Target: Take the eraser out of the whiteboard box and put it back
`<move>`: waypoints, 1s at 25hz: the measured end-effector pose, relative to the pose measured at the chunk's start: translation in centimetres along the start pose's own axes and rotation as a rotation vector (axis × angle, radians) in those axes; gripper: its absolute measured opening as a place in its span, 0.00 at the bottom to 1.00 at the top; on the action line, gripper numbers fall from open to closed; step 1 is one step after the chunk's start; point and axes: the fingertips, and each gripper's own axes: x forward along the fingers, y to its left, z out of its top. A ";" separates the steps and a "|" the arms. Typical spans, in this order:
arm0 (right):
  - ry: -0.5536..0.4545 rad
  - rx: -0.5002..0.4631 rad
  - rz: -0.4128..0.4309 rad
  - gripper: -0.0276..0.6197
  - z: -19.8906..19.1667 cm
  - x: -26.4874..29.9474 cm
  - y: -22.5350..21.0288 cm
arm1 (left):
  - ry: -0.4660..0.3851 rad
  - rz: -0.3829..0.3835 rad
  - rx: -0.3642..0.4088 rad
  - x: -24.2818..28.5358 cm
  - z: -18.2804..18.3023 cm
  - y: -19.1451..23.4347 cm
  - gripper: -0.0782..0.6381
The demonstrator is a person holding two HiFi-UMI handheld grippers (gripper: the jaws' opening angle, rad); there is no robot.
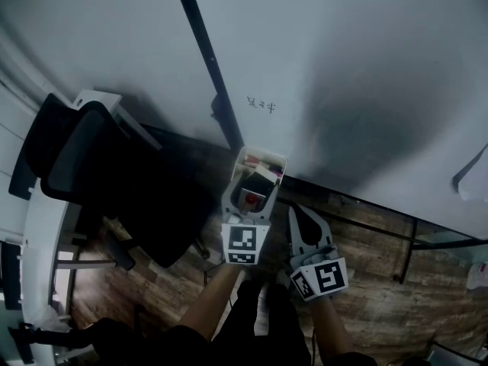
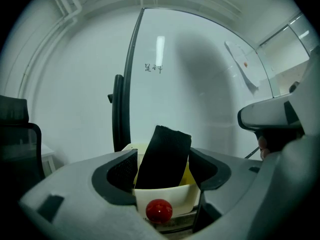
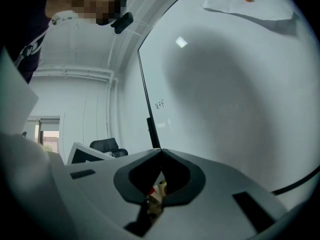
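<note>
A cream whiteboard box (image 1: 268,158) hangs at the board's lower edge; in the left gripper view its front wall (image 2: 165,193) has a red round knob (image 2: 159,210) below it. The black eraser (image 2: 164,156) stands tilted in the box, its top poking above the rim. My left gripper (image 1: 249,197) reaches into the box, its jaws (image 2: 162,164) spread wide on either side of the eraser, the pads not pressing it. My right gripper (image 1: 293,210) hangs just right of the box, its jaws (image 3: 161,151) shut with nothing between them.
The whiteboard (image 1: 343,67) fills the upper view, with a black vertical frame bar (image 1: 206,52) and small writing (image 1: 261,105). A black office chair (image 1: 91,166) and a white desk (image 1: 42,235) stand at the left. Wood floor (image 1: 366,280) lies below.
</note>
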 end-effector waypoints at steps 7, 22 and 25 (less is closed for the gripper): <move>0.000 0.002 -0.001 0.05 -0.1 -0.2 0.1 | -0.003 -0.012 0.026 -0.2 0.3 -0.6 0.52; -0.011 -0.002 -0.004 0.05 0.8 -0.5 0.1 | -0.070 -0.040 -0.005 -2.1 3.0 -1.5 0.52; -0.023 -0.011 0.002 0.05 1.7 -0.4 0.4 | -0.095 -0.031 -0.012 -3.1 4.4 -1.0 0.52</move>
